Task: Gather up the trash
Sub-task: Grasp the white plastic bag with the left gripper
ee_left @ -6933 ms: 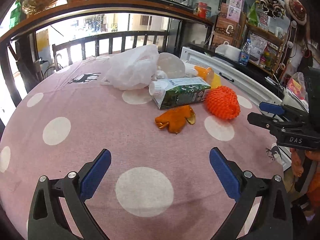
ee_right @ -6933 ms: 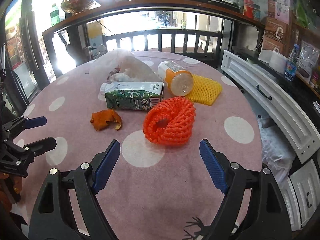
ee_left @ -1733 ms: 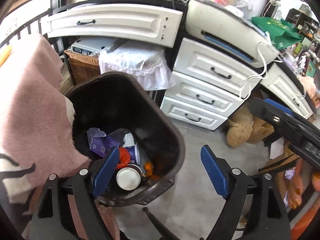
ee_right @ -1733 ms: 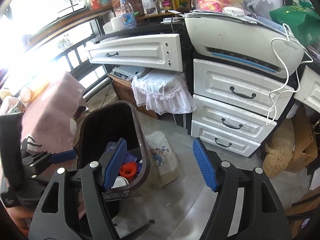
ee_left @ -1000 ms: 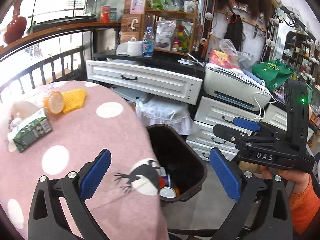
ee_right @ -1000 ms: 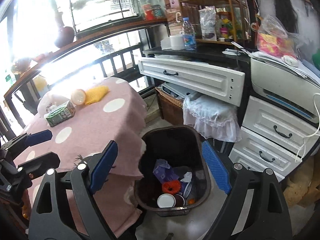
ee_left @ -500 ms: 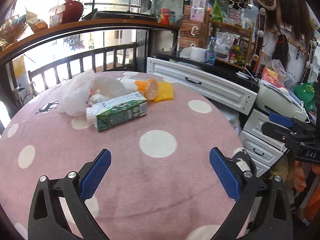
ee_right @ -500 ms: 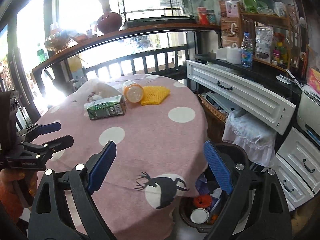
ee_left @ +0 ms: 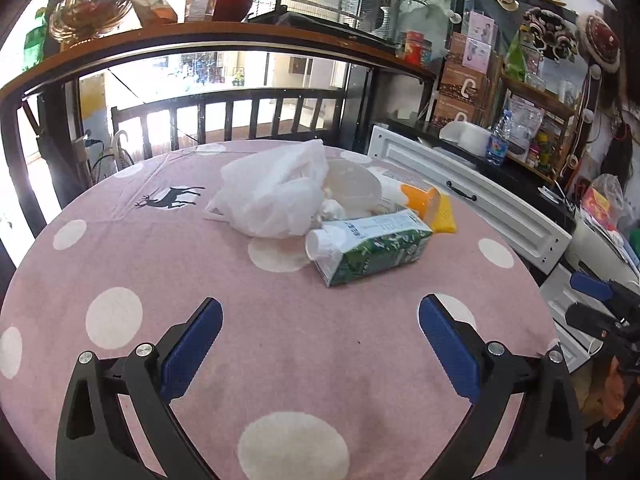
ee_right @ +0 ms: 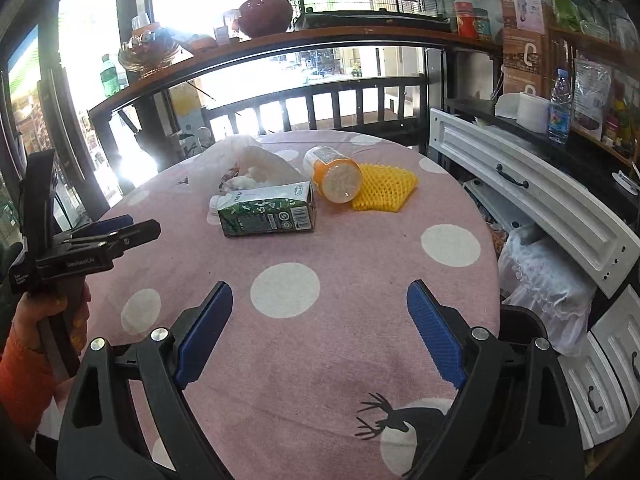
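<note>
Both views have swung off the bin and back over the table since a second ago; the orange net and peel seen at the start are gone from the cloth. Remaining trash lies ahead of my tools: the green carton [ee_left: 370, 250] on its side, touching the white plastic bag [ee_left: 272, 196] behind it, with the orange bottle [ee_right: 334, 174] lying on the yellow foam net [ee_right: 384, 190] just beside. My left gripper [ee_left: 320, 340] and right gripper [ee_right: 320, 332] both hover spread wide, holding nothing, well short of the carton. At the table's right edge only the bin's dark rim [ee_right: 520, 322] shows. What sits inside the bag I cannot make out.
</note>
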